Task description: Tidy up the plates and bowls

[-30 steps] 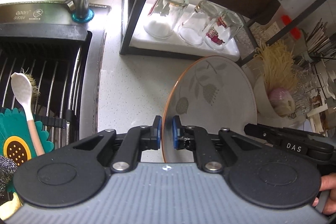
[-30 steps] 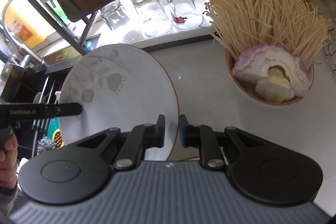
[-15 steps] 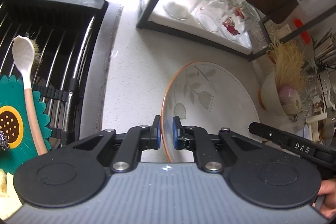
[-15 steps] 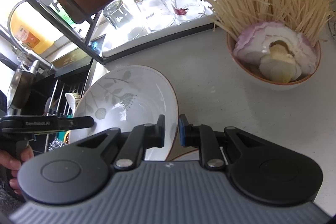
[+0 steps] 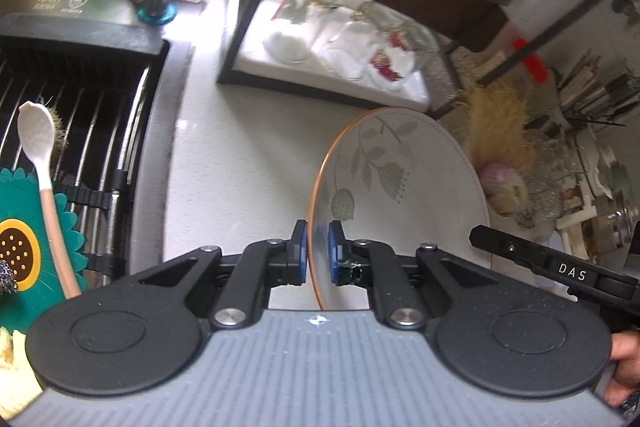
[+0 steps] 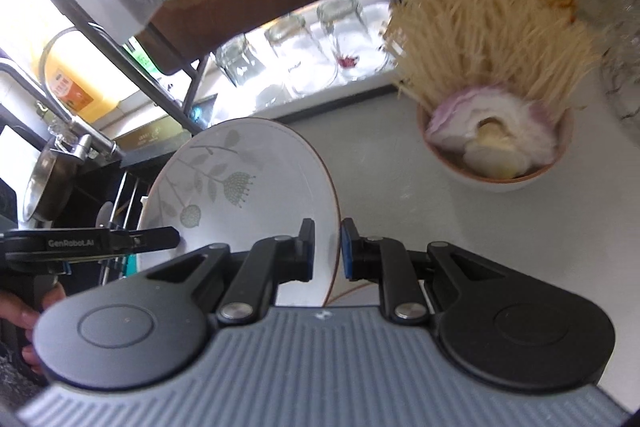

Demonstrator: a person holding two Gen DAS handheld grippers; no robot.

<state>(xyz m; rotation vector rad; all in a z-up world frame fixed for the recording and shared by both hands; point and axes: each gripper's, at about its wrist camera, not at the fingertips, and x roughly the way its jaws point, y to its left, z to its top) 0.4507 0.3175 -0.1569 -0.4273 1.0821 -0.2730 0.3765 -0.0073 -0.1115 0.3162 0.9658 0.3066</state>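
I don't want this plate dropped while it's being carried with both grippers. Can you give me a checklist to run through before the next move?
1. Left gripper clamped on the rim of the white leaf-patterned plate: ok.
2. Right gripper clamped on the opposite rim: ok.
3. Plate clear of the bowl of noodles and onion: ok.
4. Plate clear of the upturned clear glasses: ok.
5. Plate level: not ok, tilted.
6. Destination visible: cannot tell.

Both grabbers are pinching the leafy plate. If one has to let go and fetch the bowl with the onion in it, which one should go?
The right gripper, probably. Both grip the plate by its rim, but the onion bowl sits on the right gripper's side with bare counter between. The left gripper holds the far rim, by the sink rack.
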